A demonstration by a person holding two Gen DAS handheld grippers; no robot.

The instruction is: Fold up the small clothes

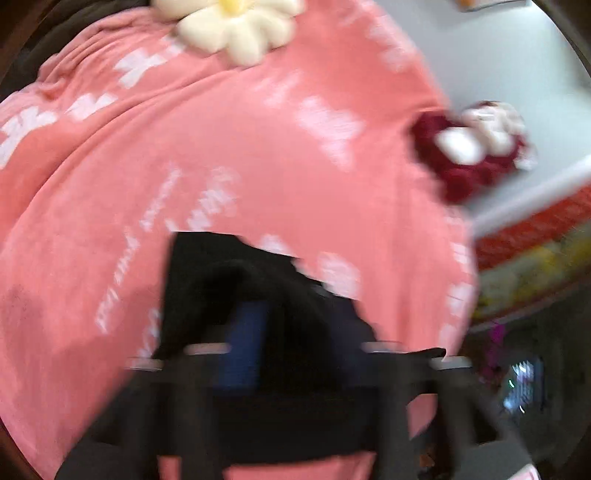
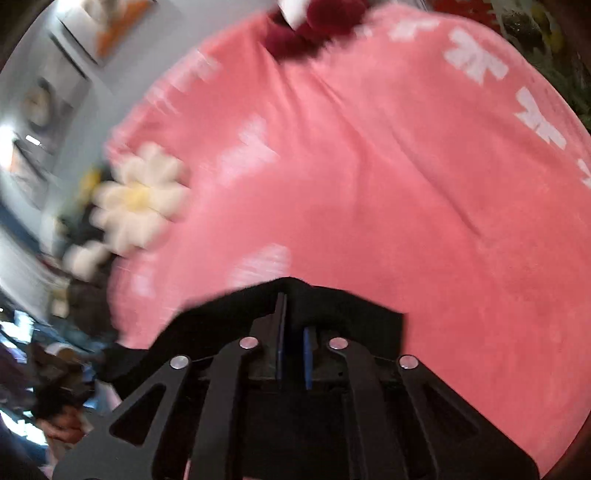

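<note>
A fuzzy pink blanket [image 1: 258,155] is filling both views, its white printing [image 2: 476,61] too blurred to be read. A black garment [image 2: 347,310] is lying on it close in front of both grippers, soft and dark, showing no label. A plush cream flower pillow [image 1: 236,29] with a yellow centre is sitting at the blanket's edge, and a dark red and white soft toy [image 1: 476,147] is resting at another edge. The right gripper [image 2: 295,328] is pinching a fold of the garment between nearly closed blue pads [image 2: 306,354]. The left gripper [image 1: 291,350] is smeared by blur; whether it is gripping cannot be told.
</note>
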